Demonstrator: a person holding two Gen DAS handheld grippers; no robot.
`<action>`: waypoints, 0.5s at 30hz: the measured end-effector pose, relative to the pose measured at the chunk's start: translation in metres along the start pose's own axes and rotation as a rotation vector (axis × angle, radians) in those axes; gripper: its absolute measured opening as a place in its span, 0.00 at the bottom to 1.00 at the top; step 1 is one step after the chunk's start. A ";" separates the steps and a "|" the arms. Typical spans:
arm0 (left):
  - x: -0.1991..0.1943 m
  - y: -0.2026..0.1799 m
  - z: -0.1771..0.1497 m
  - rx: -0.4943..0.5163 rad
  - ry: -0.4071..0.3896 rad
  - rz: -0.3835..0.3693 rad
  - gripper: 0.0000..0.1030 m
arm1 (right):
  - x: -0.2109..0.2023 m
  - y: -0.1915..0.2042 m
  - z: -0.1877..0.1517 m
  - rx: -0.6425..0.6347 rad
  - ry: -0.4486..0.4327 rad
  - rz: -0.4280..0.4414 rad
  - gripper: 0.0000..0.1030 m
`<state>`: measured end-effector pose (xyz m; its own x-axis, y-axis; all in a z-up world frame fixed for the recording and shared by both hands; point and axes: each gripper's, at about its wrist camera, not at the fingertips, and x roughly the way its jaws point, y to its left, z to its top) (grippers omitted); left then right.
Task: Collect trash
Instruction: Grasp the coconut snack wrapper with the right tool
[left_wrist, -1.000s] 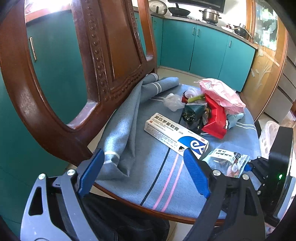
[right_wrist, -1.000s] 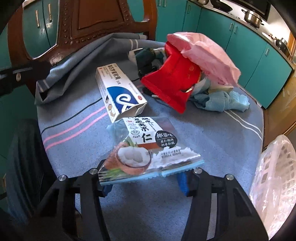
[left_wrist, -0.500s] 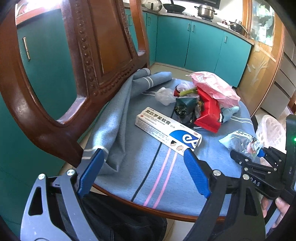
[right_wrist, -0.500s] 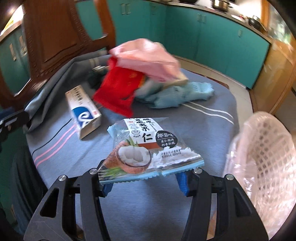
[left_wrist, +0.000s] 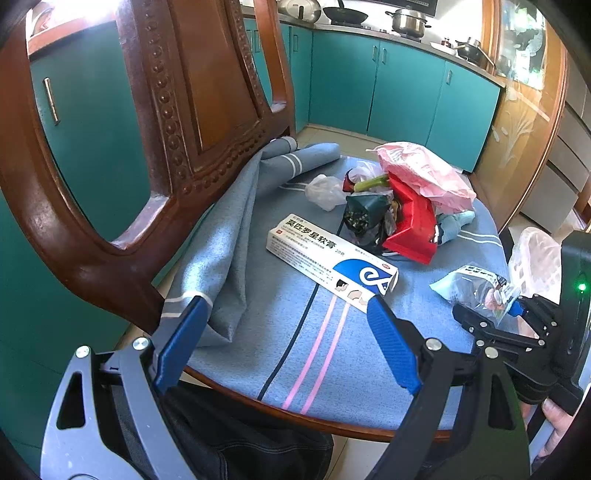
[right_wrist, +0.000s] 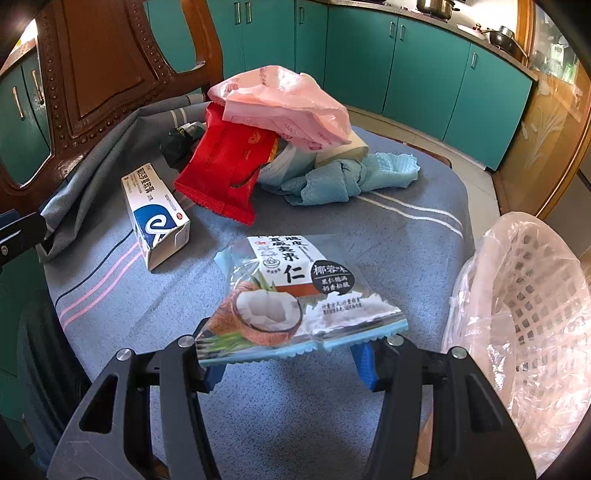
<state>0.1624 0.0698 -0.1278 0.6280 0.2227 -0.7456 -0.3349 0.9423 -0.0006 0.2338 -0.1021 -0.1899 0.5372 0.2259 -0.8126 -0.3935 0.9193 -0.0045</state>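
Note:
My right gripper (right_wrist: 290, 363) is shut on a coconut snack wrapper (right_wrist: 291, 291) and holds it above the chair seat; the wrapper also shows in the left wrist view (left_wrist: 476, 286). My left gripper (left_wrist: 286, 332) is open and empty at the seat's front edge, just short of a white and blue ointment box (left_wrist: 330, 256). The box also shows in the right wrist view (right_wrist: 155, 214). Behind it lies a trash pile: a red packet (right_wrist: 229, 170), a pink plastic bag (right_wrist: 284, 107), a blue cloth (right_wrist: 343, 177) and a dark green wrapper (left_wrist: 364, 216).
The trash lies on a wooden chair (left_wrist: 155, 110) whose seat is covered by a grey-blue striped cloth (left_wrist: 277, 332). A white bin lined with clear plastic (right_wrist: 524, 314) stands right of the seat. Teal cabinets (left_wrist: 399, 85) stand behind.
My right gripper, holding the wrapper, swung right toward the bin, then partly back toward the pile. My left gripper stayed open and shifted only slightly.

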 end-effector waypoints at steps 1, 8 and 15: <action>0.000 0.000 0.000 0.001 0.000 -0.001 0.86 | 0.000 0.000 0.000 0.001 -0.001 -0.001 0.53; 0.002 -0.003 -0.001 0.007 0.010 -0.002 0.86 | -0.001 0.000 -0.001 -0.003 -0.001 -0.005 0.54; 0.005 -0.002 -0.002 -0.003 0.025 -0.018 0.86 | 0.000 0.001 -0.002 -0.014 0.006 -0.018 0.62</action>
<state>0.1642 0.0684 -0.1328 0.6161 0.1996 -0.7620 -0.3258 0.9453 -0.0158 0.2316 -0.1023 -0.1908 0.5397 0.2070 -0.8160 -0.3938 0.9188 -0.0273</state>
